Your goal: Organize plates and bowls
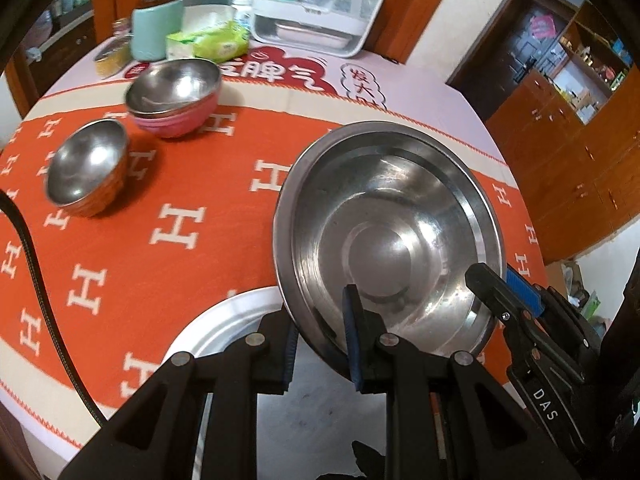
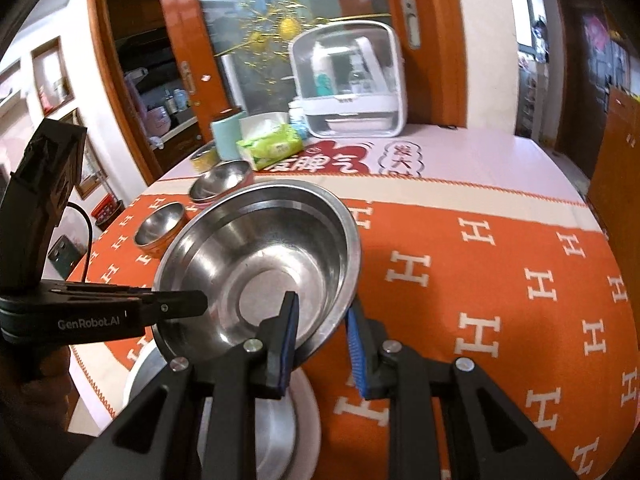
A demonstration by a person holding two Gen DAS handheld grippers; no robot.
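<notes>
A wide, deep steel plate (image 1: 384, 216) (image 2: 272, 248) hangs tilted above the table, held by both grippers on opposite sides. My left gripper (image 1: 320, 332) is shut on its near rim in the left wrist view and shows at the left (image 2: 192, 304) in the right wrist view. My right gripper (image 2: 322, 320) is shut on the rim nearest it and shows at the right (image 1: 486, 280) in the left wrist view. Below the held plate, another steel plate (image 1: 224, 320) (image 2: 304, 400) lies near the table's front edge. A stack of pink-sided steel bowls (image 1: 172, 96) (image 2: 220, 184) and a single steel bowl (image 1: 86, 168) (image 2: 160, 228) stand further back.
An orange tablecloth (image 1: 180, 260) with white H marks covers the table. At the back stand a mint canister (image 1: 154, 32), a green wipes pack (image 1: 212, 42), a tin (image 1: 110, 58) and a white storage box (image 1: 324, 4). Wooden cabinets (image 1: 560, 152) line the right wall.
</notes>
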